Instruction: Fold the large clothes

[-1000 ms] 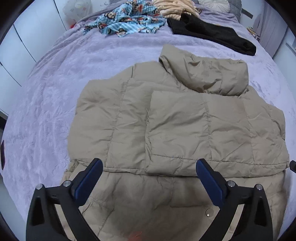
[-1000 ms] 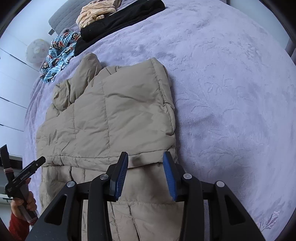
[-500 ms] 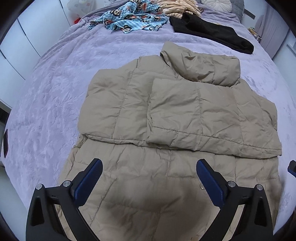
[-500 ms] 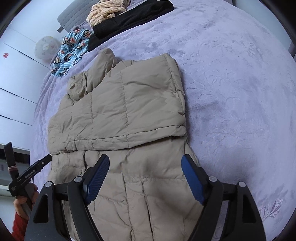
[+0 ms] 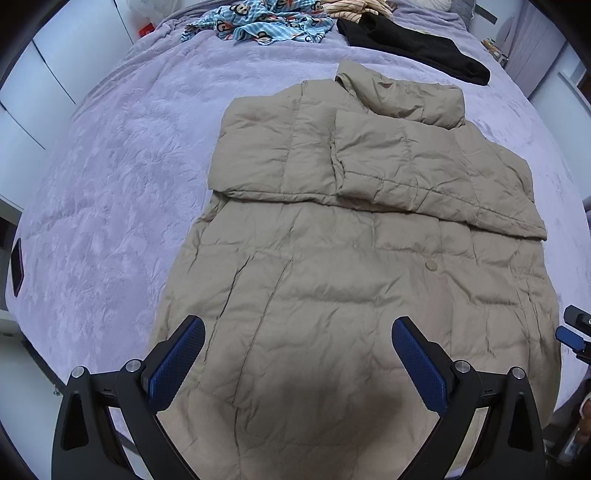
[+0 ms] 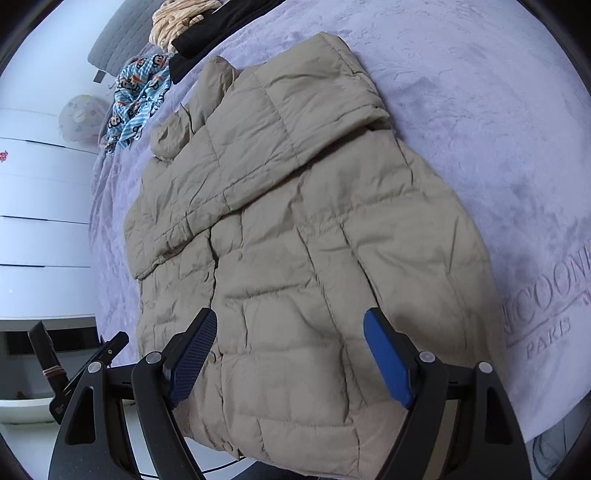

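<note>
Lavender bedspread [image 5: 110, 206] fills both frames under a tan puffer coat [image 5: 351, 288]. My left gripper [image 5: 297, 356] hovers at bottom centre over its hem, fingers spread wide, gripping nothing; my right gripper [image 6: 290, 354] hovers likewise, spread and empty. Farther up, the sleeves lie folded across the chest; at the top lie a monkey-print cloth [image 5: 258, 26] and a black garment [image 5: 413, 48].
</note>
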`<state>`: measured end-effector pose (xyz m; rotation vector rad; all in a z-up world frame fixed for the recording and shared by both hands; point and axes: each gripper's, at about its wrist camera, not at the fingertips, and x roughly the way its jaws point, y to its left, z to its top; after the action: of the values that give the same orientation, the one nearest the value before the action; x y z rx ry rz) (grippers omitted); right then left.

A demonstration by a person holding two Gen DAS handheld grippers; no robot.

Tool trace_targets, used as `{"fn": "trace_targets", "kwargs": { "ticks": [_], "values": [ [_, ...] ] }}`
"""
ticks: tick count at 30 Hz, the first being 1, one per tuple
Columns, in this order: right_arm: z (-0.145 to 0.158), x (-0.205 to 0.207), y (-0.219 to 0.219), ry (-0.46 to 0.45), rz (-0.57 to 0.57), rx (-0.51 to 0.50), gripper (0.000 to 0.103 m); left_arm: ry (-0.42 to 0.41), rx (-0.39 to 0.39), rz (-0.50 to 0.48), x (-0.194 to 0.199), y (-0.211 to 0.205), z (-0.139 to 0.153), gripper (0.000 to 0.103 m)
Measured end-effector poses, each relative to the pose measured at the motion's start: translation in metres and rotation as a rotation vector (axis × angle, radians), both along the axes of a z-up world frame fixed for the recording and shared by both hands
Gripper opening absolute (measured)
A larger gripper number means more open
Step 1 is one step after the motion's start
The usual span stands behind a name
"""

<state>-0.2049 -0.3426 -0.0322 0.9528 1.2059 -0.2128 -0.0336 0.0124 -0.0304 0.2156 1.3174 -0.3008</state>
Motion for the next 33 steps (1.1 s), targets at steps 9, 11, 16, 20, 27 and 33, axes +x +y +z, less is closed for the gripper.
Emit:
{"fn": "trace_targets", "kwargs": {
  "ticks": [9,11,16,20,27,33],
  "values": [
    [0.011,-0.055,0.046,-0.018,-0.18,0.068,0.084,0.037,0.001,-0.074,-0.029,0.044,-0.007,0.102],
    [0.012,-0.063,0.055,-0.007,-0.194,0.068,0.084,0.04,0.0,-0.075,-0.035,0.051,-0.007,0.102],
    [0.008,-0.07,0.065,0.024,-0.195,0.096,0.084,0.038,-0.012,-0.038,-0.049,0.068,-0.007,0.102],
    [0.015,-0.072,0.062,0.004,-0.168,0.108,0.084,0.068,-0.004,0.001,-0.062,0.074,-0.017,0.102],
    [0.011,-0.113,0.04,0.037,-0.171,0.087,0.084,0.149,-0.113,0.098,-0.089,0.093,-0.026,0.102],
    [-0.025,-0.169,0.018,0.059,-0.352,0.238,0.084,0.194,-0.233,0.216,-0.1,0.141,-0.028,0.102]
  ]
}}
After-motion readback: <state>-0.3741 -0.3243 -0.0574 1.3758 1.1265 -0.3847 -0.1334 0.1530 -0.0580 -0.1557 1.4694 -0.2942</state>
